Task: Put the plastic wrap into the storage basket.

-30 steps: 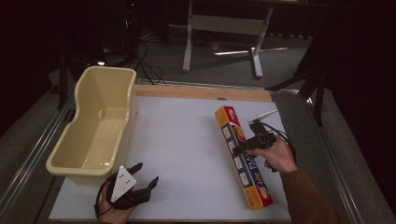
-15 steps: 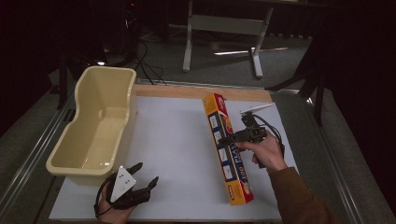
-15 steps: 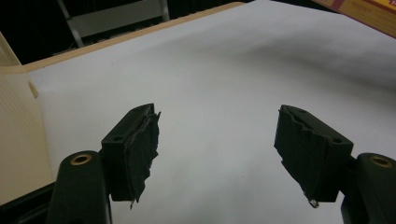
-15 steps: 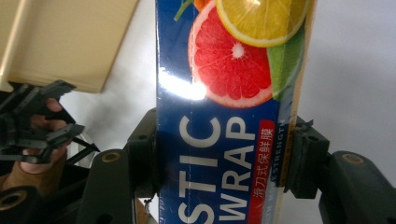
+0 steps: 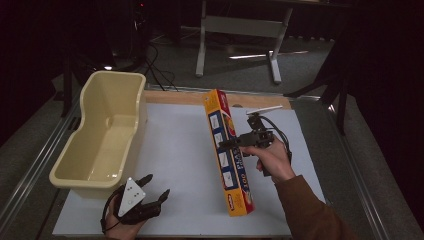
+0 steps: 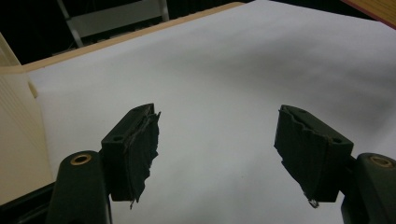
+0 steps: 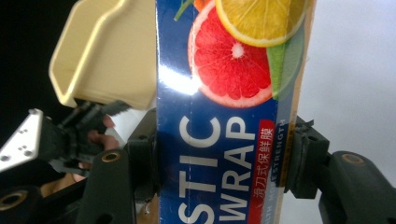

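- A cream plastic tub sits along the left edge of the white table mat, its long side running away from the person. In the right gripper view the same tub shows at the upper left, behind the box.
- The left gripper lies low at the near left of the mat, just beside the near corner of the tub, held in a hand that comes in from the bottom edge. A grey three-cornered plate tops it.
- In the left gripper view that gripper has its jaws spread wide with nothing between them, only bare white mat beyond.
- The plastic wrap box, long, orange on its side with a blue printed face, is right of the mat's middle, far end raised and tilted toward the tub, near end low over the mat near the front edge.
- The right gripper pinches the box across its width near mid-length, held by the right hand in a brown sleeve.
- In the right gripper view the right gripper has a jaw pressed against each long edge of the box, whose face shows citrus slices and the words "STIC WRAP".
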